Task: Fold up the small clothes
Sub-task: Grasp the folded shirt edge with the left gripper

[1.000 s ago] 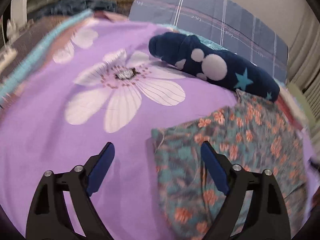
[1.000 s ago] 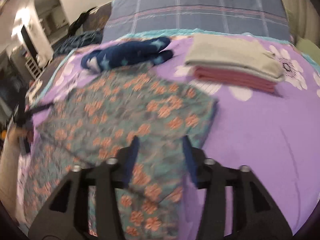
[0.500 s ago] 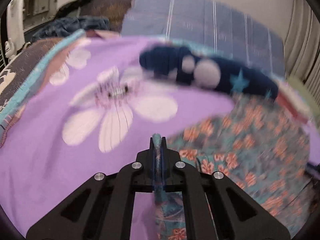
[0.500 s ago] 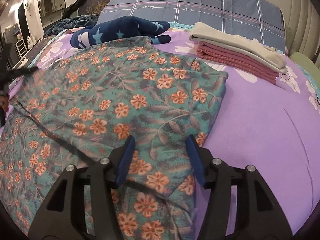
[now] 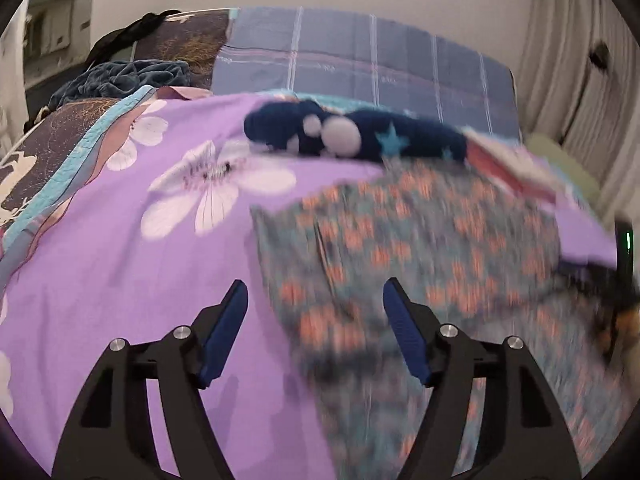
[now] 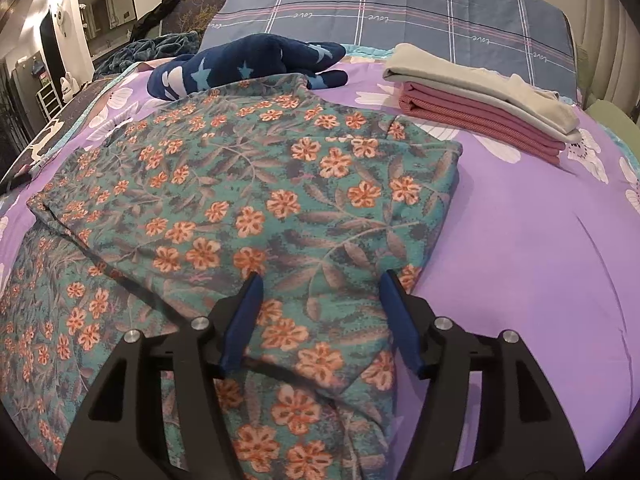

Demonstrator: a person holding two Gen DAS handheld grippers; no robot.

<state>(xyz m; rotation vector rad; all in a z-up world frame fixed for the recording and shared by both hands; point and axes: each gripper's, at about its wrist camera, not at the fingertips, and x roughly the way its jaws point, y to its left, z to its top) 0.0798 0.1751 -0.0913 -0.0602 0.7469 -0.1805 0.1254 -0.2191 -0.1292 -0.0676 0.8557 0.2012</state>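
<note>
Floral garment [image 6: 256, 200] is folded once, more folds needed; stack [image 6: 480, 100] done. Both grippers [image 5: 316, 312] [image 6: 320, 300] are opening, nothing gripped.

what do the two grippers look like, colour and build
Both look alike. The left gripper and right gripper each have two matte black, angular finger arms with open cut-outs, silver round screw heads at the joints, and long dark blue pads on the inner faces. No cables, markings, sleeves or hands show in either view.
</note>
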